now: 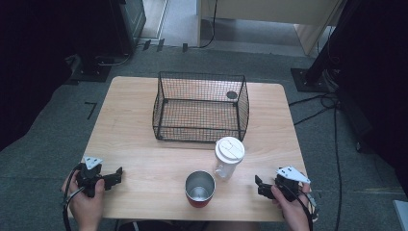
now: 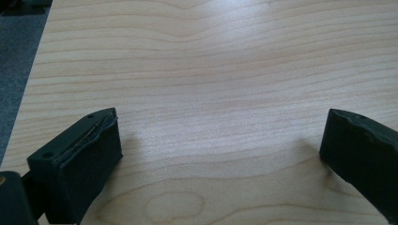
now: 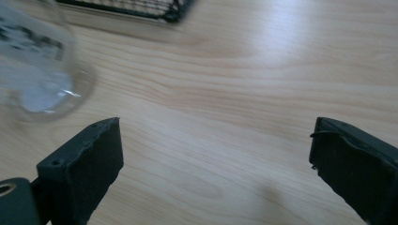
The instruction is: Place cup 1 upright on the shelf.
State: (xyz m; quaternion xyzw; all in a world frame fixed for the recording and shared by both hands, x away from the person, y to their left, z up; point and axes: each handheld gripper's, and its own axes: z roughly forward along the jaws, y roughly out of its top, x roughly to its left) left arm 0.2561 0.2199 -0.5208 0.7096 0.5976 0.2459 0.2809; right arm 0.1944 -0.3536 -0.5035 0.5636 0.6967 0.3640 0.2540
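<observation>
A black wire basket (image 1: 201, 107) stands at the middle back of the wooden table (image 1: 139, 149). In front of it are a clear plastic cup with a white lid (image 1: 228, 157) and a steel tumbler with a red base (image 1: 199, 188). My left gripper (image 1: 115, 177) rests at the table's front left, open, with bare wood between its jaws (image 2: 220, 140). My right gripper (image 1: 260, 185) sits at the front right, open and empty, pointing left toward the cups. In the right gripper view the clear cup (image 3: 37, 70) is blurred at upper left, with the basket's edge (image 3: 141, 8) behind.
A dark round hole (image 1: 232, 95) shows in the tabletop behind the basket. Grey carpet surrounds the table, with cables (image 1: 332, 125) and stand bases on the floor at right and back left.
</observation>
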